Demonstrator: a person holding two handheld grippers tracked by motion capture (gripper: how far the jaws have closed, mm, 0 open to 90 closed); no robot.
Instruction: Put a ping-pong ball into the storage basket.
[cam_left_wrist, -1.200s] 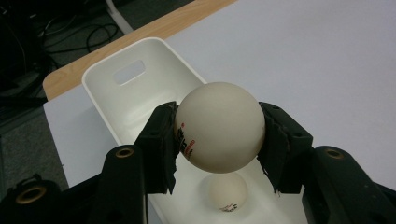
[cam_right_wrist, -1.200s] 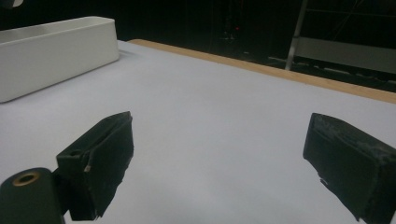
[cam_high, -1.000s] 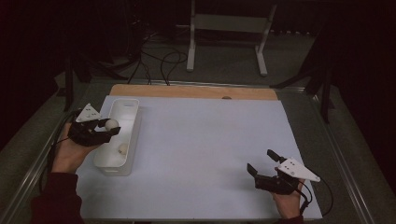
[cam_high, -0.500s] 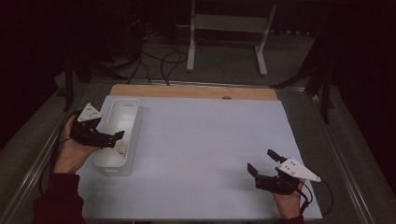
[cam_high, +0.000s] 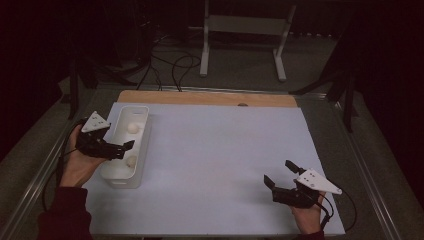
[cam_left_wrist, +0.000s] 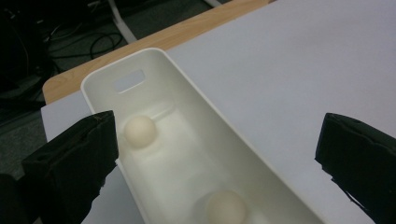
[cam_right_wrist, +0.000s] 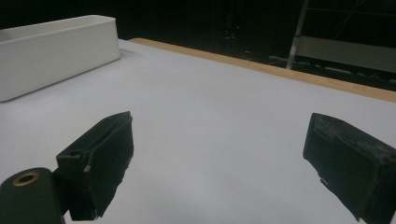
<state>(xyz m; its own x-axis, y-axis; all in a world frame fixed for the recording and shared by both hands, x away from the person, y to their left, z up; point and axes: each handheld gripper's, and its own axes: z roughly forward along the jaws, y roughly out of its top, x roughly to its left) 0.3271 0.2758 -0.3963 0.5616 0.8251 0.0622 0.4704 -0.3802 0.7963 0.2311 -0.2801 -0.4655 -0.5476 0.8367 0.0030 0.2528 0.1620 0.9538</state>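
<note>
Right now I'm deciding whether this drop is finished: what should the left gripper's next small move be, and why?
Probably lift the left gripper up and away from the white bin. Its jaws have just been opening and now stand wide with nothing between them, and two pale balls, one at the far end and one nearer, lie loose on the bin floor, so nothing seems left to release.

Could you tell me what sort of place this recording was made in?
Most likely a lab or test workspace, not a home. A table with a plain white sheet stands in a dark room, loose cables lie on the floor, a metal stand stands behind, and hand-held grippers work over a white bin.
</note>
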